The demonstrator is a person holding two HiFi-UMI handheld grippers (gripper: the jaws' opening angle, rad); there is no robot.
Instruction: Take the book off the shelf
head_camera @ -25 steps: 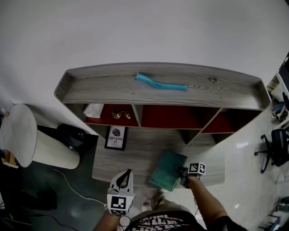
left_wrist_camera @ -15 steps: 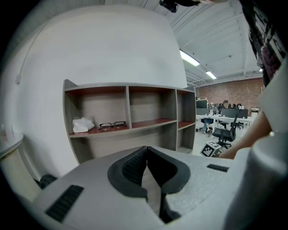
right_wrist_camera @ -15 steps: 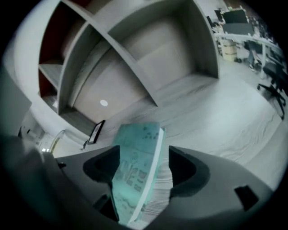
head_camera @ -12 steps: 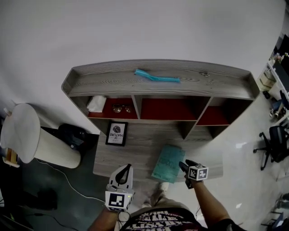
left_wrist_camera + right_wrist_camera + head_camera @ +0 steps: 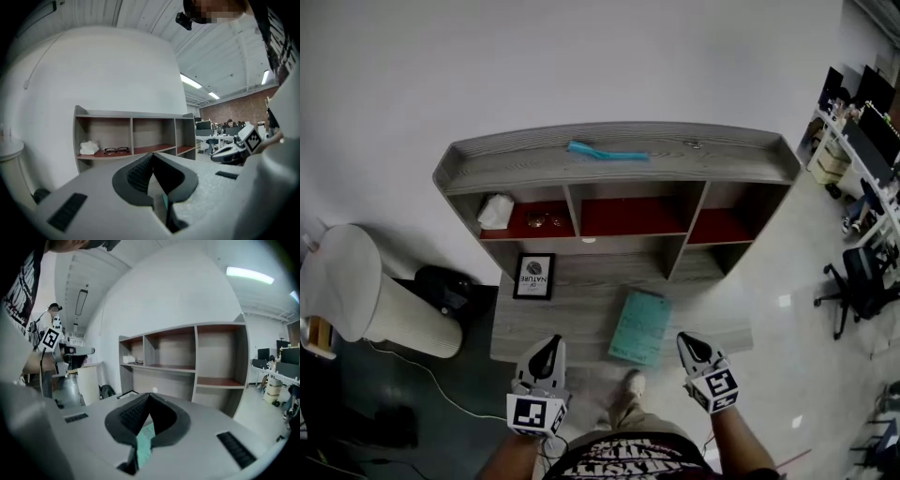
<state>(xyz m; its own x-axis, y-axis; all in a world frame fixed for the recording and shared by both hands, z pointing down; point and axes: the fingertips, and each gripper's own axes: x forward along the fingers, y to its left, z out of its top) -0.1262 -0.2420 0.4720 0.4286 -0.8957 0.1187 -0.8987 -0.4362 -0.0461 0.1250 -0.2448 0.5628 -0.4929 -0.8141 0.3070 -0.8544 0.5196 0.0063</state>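
— Head view first: any writing to read?
— Only "NATURE" on the framed print (image 5: 533,276), propped on the low wooden base (image 5: 581,314) under the shelf (image 5: 619,167); smaller line above it too small to make out

— And the book (image 5: 638,326)?
— Off the shelf, flat on that same base, teal cover up, slightly skewed. Just ahead of both tongs, touched by neither

— State of the tongs?
— Left gripper (image 5: 552,341): tips together, clamped on nothing. Right gripper (image 5: 684,337): just been closing, now tips together too, nothing between

— Round about?
— Blue strip (image 5: 607,152) on the shelf top; white cloth (image 5: 495,211) and glasses (image 5: 542,221) in the left compartment. White round table (image 5: 342,281) and black bag (image 5: 445,286) off to the left, office chair (image 5: 853,286) to the right, a shoe (image 5: 628,382) near the book's closer edge

— Left gripper view?
— Closed at the tips, nothing pinched. Only a sliver of teal low down behind the pads, the rest blocked by the gripper's own body. Beyond: shelf, cloth and glasses side by side, the right gripper's marker cube (image 5: 251,137) at the right, brick wall (image 5: 234,110) far back. No readable print

— Right gripper view?
— Much the same: closed on nothing, teal cover showing underneath, mostly hidden by the jaws. Shelf straight ahead, left gripper at the far left edge
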